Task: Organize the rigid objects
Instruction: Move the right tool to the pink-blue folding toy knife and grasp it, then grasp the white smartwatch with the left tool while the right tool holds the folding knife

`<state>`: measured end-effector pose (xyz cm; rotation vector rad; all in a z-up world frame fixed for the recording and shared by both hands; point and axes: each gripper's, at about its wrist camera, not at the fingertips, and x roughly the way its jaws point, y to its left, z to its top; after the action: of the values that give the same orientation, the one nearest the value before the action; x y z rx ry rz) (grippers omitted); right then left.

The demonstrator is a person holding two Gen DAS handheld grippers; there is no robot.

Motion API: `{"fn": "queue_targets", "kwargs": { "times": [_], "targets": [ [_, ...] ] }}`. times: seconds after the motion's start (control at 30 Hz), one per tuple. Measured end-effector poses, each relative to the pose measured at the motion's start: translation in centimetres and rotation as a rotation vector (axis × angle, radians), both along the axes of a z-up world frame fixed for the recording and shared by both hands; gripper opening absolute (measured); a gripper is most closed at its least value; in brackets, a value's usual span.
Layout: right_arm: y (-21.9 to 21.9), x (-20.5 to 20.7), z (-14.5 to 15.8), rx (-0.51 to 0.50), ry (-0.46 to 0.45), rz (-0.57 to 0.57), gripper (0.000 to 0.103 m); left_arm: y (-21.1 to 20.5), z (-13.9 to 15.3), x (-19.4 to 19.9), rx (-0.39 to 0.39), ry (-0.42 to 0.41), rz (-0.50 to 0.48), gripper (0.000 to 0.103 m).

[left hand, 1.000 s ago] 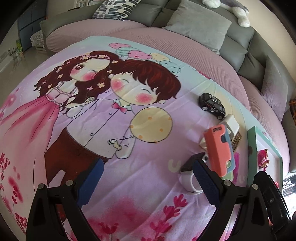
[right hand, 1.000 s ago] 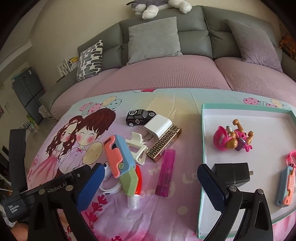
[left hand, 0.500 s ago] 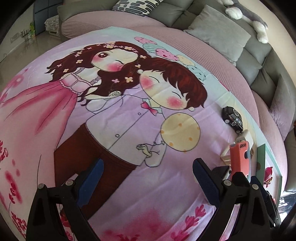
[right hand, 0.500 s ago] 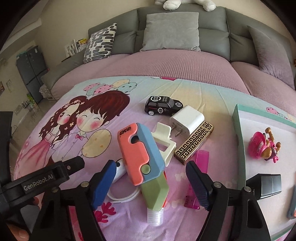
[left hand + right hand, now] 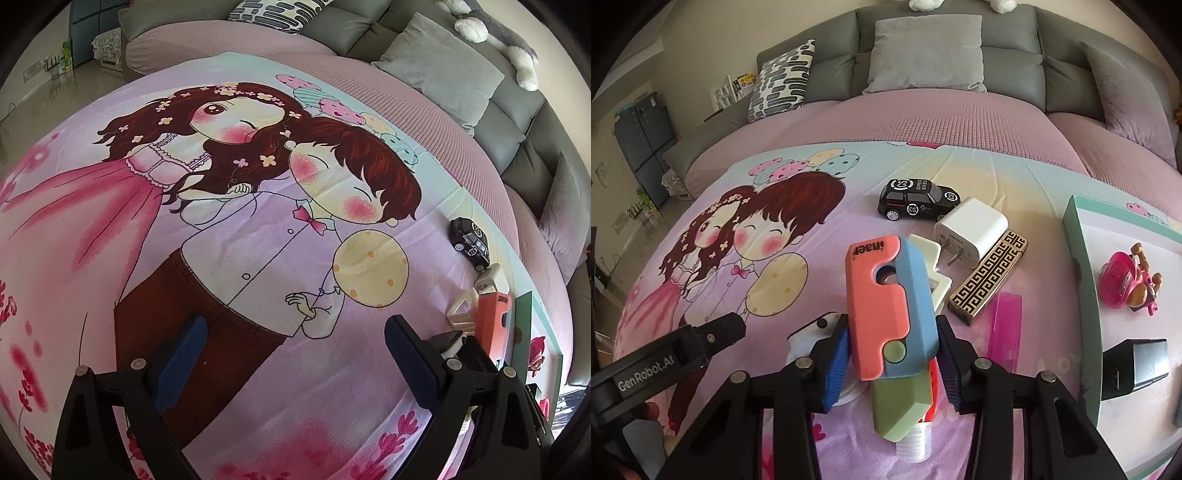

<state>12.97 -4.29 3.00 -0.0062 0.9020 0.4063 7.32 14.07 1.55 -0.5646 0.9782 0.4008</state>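
- Two grippers were in my views. My right gripper [image 5: 892, 363] had its blue fingers [image 5: 836, 363] either side of the coral, blue and green folding toy [image 5: 892, 314]; the jaws were closing, and both pads looked pressed against the toy's sides.
- My left gripper [image 5: 295, 362] hung over the cartoon-print blanket [image 5: 229, 266] with its fingers [image 5: 410, 358] spread wide and nothing between them.
- One folding toy, as above: it lay propped on a pile near the blanket's middle, its green end over a red-and-clear tube [image 5: 916, 443].
- One cream plastic clip [image 5: 934, 269], partly under the toy's far side.
- One white round object [image 5: 812, 332], mostly hidden behind my right gripper's left finger; I could not tell what it was.
- One black toy car [image 5: 918, 199], standing on its wheels beyond the pile.
- One white plug adapter [image 5: 971, 230], just beside the car, prongs facing the clip.
- One gold-and-black patterned box [image 5: 990, 277], touching the adapter's near side.
- One translucent pink lighter-shaped item [image 5: 1006, 332], lying flat on the blanket near the box.
- One shallow tray with a teal rim [image 5: 1078, 236], at the right of the blanket.
- One pink toy figure [image 5: 1126, 284], inside the tray.
- One black adapter block [image 5: 1134, 365], inside the tray near its left wall.
- One grey sofa [image 5: 923, 74] with cushions, beyond the blanket.
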Motion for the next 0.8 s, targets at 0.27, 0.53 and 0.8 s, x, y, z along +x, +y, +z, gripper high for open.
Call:
{"fn": "queue_targets", "kwargs": {
  "times": [0.27, 0.53, 0.8],
  "targets": [
    [-2.1, -0.3, 0.3, 0.032, 0.032, -0.039, 0.046, -0.9, 0.3, 0.5, -0.025, -0.020, -0.045, 0.097],
    [-5.0, -0.9, 1.7, 0.065, 0.019, -0.088, 0.046, -4.0, 0.9, 1.8, -0.026, -0.044, -0.178, 0.097],
    [-6.8, -1.0, 2.4, 0.092, 0.013, -0.113, 0.046, -6.4, 0.7, 3.0, 0.034, -0.011, -0.252, 0.097]
  ]
}}
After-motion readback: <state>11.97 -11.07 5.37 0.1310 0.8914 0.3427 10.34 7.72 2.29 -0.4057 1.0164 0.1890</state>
